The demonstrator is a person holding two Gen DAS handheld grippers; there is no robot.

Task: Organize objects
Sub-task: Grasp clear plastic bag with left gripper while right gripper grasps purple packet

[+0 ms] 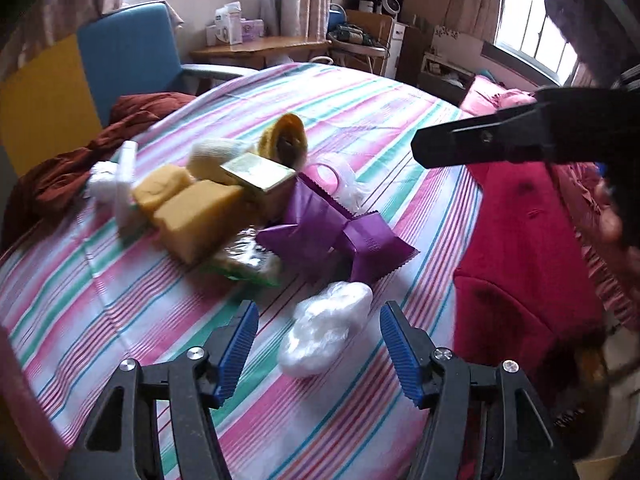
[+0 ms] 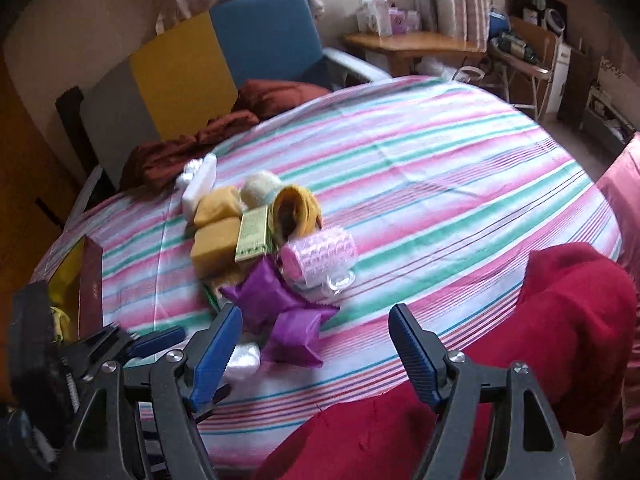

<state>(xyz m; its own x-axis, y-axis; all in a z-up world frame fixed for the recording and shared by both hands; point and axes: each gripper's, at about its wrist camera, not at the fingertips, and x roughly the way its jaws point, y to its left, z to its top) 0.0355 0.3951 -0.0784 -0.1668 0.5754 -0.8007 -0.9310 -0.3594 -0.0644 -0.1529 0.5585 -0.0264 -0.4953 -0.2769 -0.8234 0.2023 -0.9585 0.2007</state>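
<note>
My left gripper (image 1: 318, 350) is nearest the work; its blue ribbed fingers (image 1: 236, 350) stand apart at a middling width with nothing pressed between them; the crumpled clear plastic wad (image 1: 326, 328) lies on the striped bed sheet (image 1: 120, 300) just ahead, inside the gap but towards the right-hand finger, its long axis slanting from lower left to upper right; I judge that wad to be the next pick, and the left gripper the nearer one for it; my right gripper (image 2: 316, 354) hovers with fingers (image 2: 412, 354) wide and empty over the sheet's near edge, beside the red garment (image 2: 560, 300) draped there; from that view the wad shows only as a pale patch behind the left-hand finger; a dark red open box (image 2: 86, 280) stands at the bed's left edge, a likely place for the things, though I cannot be sure; beyond the wad lie two purple foil packets (image 1: 332, 232), then the yellow sponge blocks (image 1: 192, 216), a green and gold carton (image 1: 260, 172), a pink ribbed roll (image 2: 320, 256); farthest, a blue chair (image 1: 128, 52)
</note>
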